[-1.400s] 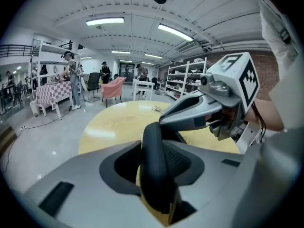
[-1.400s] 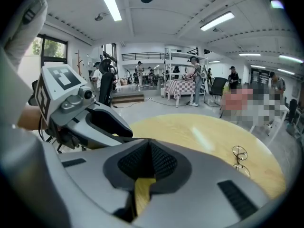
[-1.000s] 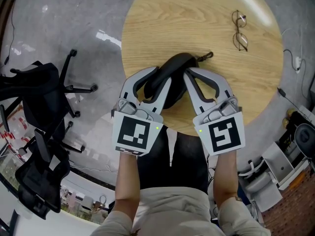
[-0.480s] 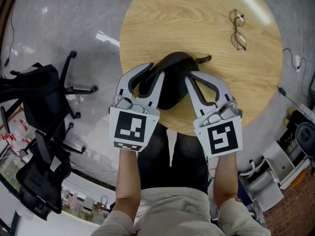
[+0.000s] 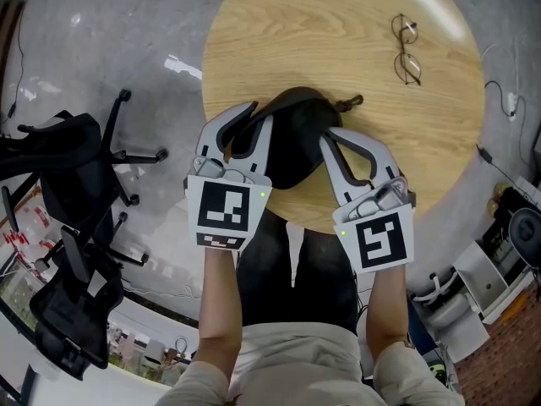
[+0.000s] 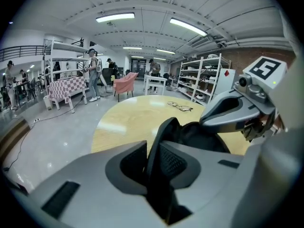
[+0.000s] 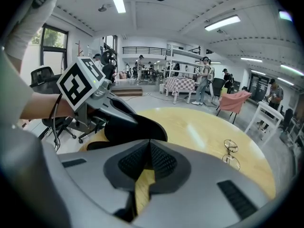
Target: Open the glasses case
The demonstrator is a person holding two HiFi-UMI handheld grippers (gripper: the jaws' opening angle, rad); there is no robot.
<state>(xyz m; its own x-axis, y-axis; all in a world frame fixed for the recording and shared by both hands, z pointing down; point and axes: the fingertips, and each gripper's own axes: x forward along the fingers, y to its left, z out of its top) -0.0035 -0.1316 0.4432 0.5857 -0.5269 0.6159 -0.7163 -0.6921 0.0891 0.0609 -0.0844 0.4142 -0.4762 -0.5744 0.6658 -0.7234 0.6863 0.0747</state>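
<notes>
The black glasses case (image 5: 294, 146) lies near the front edge of the round wooden table (image 5: 338, 41), its two shells parted a little. My left gripper (image 5: 260, 113) has the case's thin left shell (image 6: 164, 132) standing between its pads. Its jaws have just been closing and now press on the shell. My right gripper (image 5: 328, 134) is shut, and its tips pinch the right rim of the case (image 7: 135, 127). In the left gripper view, the right gripper (image 6: 232, 110) reaches over the dark inside of the case. In the right gripper view, my right gripper's (image 7: 149, 148) pads meet.
Folded wire-rimmed glasses (image 5: 406, 51) lie at the table's far right, apart from the case. Black office chairs (image 5: 68, 159) stand on the grey floor to the left. Equipment and cables (image 5: 499, 252) crowd the floor at the right. People and shelves (image 6: 199, 80) stand far back in the room.
The left gripper has shifted left along the case and narrowed its jaws onto the left shell. The case now looks broader between the grippers. The right gripper has kept its place.
</notes>
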